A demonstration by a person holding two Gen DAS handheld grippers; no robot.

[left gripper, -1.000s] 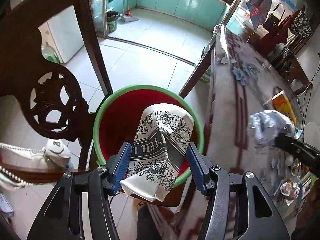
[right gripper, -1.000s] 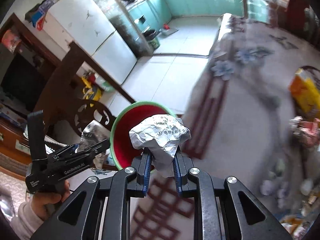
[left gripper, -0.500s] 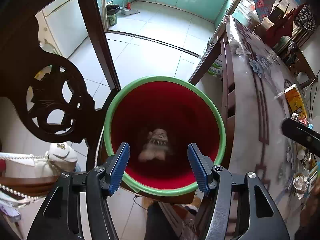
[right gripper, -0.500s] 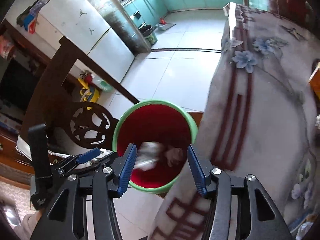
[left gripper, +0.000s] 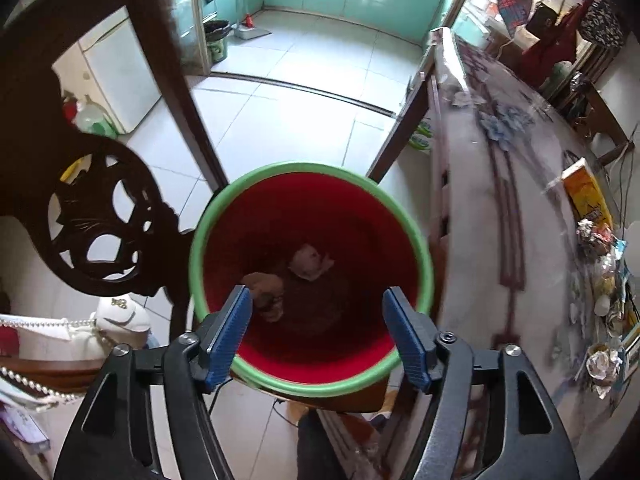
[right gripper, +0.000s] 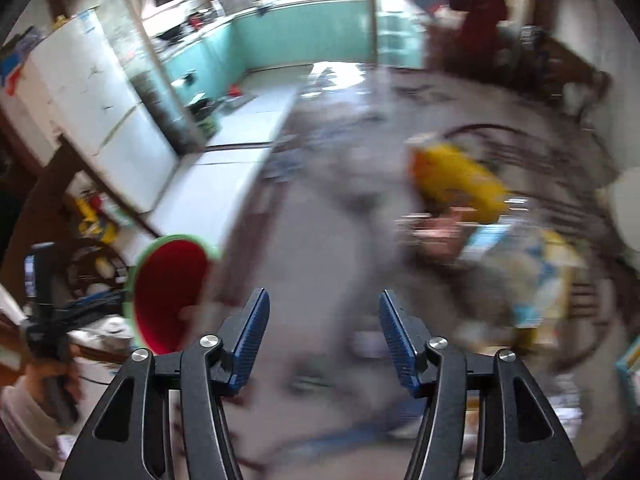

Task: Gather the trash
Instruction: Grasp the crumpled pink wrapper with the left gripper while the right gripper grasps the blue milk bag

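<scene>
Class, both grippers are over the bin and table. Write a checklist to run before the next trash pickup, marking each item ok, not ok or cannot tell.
1. Left gripper empty, jaws apart: ok.
2. Right gripper empty, jaws apart: ok.
3. Dropped trash lies inside the red bin, crumpled paper at the bottom: ok.
4. More trash left on the table, such as the foil wad: ok.
5. Right wrist view sharp enough to choose a target: not ok, heavily blurred.
6. Which piece lies nearest the right gripper: cannot tell.

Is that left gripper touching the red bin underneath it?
Cannot tell. In the left wrist view the open left gripper overlaps the bin's green rim, without showing contact or gap.
</scene>
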